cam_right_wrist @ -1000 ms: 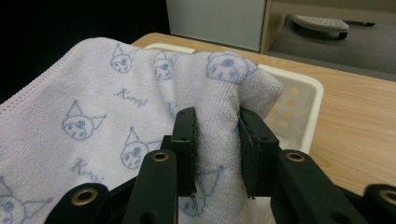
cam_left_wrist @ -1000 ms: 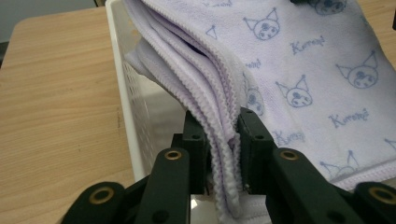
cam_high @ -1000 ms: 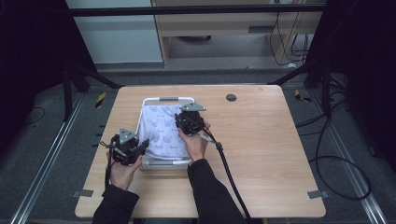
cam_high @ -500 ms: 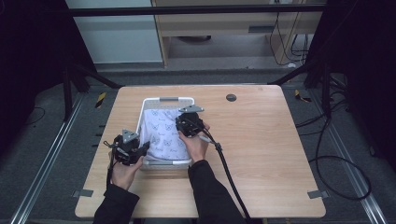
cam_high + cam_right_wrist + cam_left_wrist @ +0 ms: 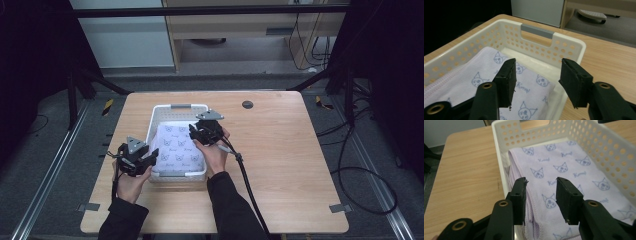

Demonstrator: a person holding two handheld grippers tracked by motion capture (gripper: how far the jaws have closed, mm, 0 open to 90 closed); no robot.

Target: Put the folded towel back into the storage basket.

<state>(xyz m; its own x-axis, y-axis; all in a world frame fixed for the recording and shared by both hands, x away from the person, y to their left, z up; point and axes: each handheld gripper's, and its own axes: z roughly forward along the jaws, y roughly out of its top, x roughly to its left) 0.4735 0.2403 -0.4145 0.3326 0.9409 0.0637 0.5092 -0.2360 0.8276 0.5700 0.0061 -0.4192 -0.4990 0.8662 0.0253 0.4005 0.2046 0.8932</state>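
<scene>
A white perforated basket (image 5: 155, 117) with a grey handle stands left of the table's centre. In it lies a folded lilac towel (image 5: 177, 150) printed with cat faces. My left gripper (image 5: 137, 161) is at the basket's near left corner. In the left gripper view the left gripper (image 5: 541, 181) is open, its jaws over the towel (image 5: 564, 167) just inside the basket wall (image 5: 499, 150). My right gripper (image 5: 207, 129) hovers at the basket's right rim. In the right gripper view the right gripper (image 5: 537, 62) is open and empty above the towel (image 5: 474, 77) and the basket (image 5: 506, 35).
The wooden table (image 5: 290, 150) has bare room to the right of the basket. A round black grommet (image 5: 247, 104) sits near its far edge. The right gripper's cable (image 5: 245, 175) runs back over the near edge. A shelf unit stands behind the table.
The towel now lies flatter and neater in the basket. Both hands have shifted only slightly at the basket's sides.
</scene>
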